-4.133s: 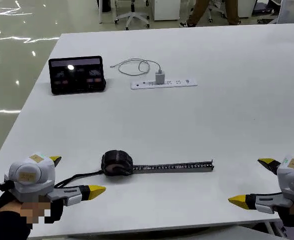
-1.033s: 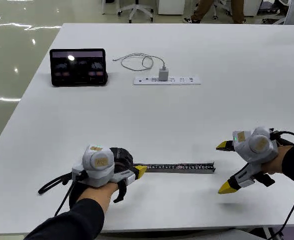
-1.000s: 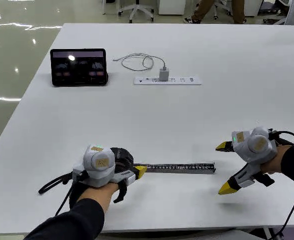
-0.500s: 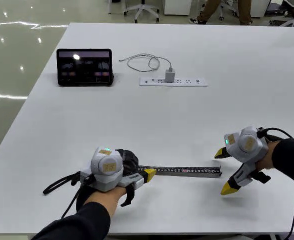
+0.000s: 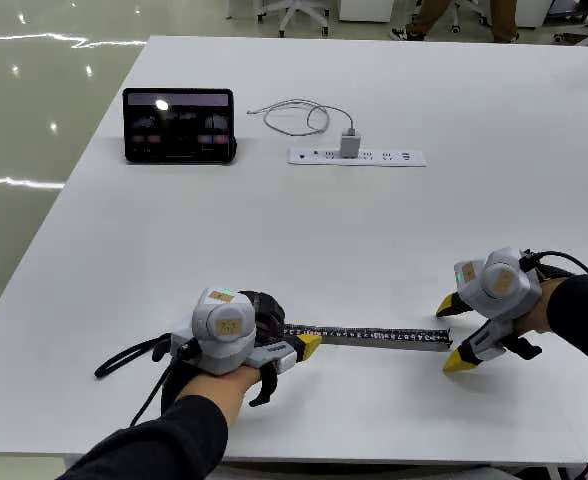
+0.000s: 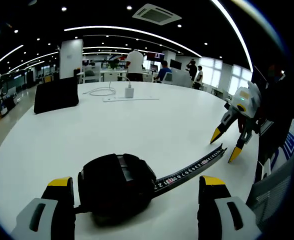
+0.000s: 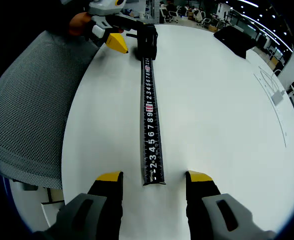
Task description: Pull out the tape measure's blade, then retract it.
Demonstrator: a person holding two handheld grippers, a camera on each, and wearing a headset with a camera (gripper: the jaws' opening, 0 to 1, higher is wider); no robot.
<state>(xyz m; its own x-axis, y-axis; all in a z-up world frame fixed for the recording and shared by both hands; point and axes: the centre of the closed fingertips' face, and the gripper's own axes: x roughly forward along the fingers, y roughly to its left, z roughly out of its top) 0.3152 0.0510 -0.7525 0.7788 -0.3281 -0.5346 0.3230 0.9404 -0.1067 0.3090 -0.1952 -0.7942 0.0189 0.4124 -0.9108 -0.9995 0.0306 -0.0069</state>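
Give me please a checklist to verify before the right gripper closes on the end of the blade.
1. The end of the blade sits between the jaws of the right gripper: ok.
2. The right gripper is open: ok.
3. The left gripper clamps the case: not ok, its jaws stand open, with a gap on each side.
4. The blade lies straight and flat on the table: ok.
5. The lock of the blade is set: cannot tell.

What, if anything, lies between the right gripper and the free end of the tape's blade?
Nothing visible does. The blade ends on bare table just ahead of the right gripper, in line with the gap between its open jaws.
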